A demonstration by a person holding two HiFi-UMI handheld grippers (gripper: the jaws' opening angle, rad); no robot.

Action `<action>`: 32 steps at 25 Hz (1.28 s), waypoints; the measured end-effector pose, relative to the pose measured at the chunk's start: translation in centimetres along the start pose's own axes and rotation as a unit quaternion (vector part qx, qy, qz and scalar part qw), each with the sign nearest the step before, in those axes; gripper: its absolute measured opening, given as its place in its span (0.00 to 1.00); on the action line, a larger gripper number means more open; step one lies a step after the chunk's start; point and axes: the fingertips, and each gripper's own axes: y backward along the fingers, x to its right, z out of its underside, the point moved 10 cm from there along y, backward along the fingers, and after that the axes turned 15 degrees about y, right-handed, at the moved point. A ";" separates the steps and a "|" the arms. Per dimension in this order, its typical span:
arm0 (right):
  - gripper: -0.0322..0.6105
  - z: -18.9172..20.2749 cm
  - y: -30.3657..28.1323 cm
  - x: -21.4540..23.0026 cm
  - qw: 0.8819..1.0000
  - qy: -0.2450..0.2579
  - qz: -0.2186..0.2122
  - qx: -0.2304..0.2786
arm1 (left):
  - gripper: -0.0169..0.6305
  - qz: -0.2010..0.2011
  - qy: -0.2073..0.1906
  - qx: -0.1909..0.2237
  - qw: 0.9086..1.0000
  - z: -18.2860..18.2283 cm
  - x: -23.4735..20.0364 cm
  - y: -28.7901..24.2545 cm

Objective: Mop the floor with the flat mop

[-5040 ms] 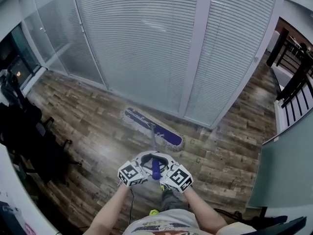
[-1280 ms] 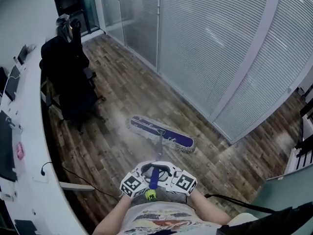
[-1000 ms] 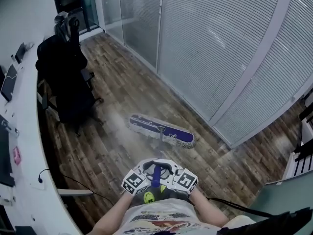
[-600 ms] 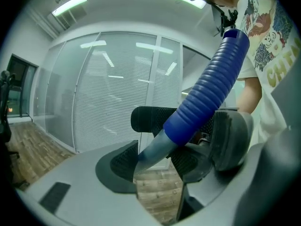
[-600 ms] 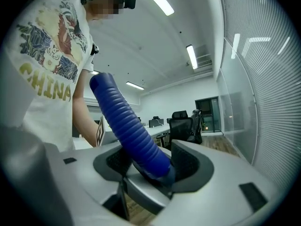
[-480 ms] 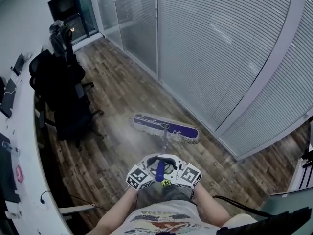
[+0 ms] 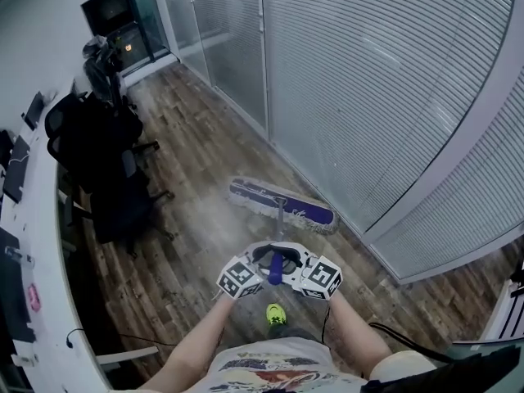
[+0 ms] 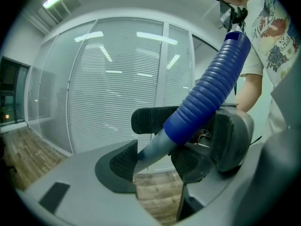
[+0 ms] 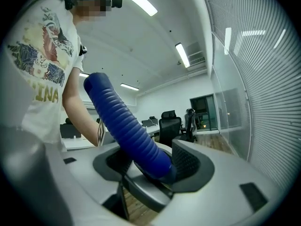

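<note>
Both pairs of jaws clamp the mop handle (image 7: 276,266).

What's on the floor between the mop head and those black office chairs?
Nothing. The head view shows only bare wooden floor between the mop head and the black chairs.

The flat mop (image 7: 282,205) has slid along the floor (image 7: 205,154).

Your left gripper (image 7: 260,258) and right gripper (image 7: 293,258) hide part of the mop handle (image 7: 276,268) in head view. Counter (image 7: 42,219) cut off at left edge; dark chairs (image 7: 106,166) blur together.
</note>
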 end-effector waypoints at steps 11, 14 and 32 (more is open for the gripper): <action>0.44 -1.9 -2.3 -4.6 1.000 0.002 -0.024 0.007 | 0.32 -0.022 0.000 -0.016 1.000 1.3 2.4 5.3; 0.44 -2.5 -3.4 -7.8 0.999 0.002 -0.037 0.004 | 0.32 -0.034 0.009 -0.009 0.999 3.1 4.0 8.2; 0.45 -7.7 -5.2 -43.7 0.996 0.001 -0.091 -0.001 | 0.32 -0.088 0.055 0.021 0.994 21.2 27.0 31.9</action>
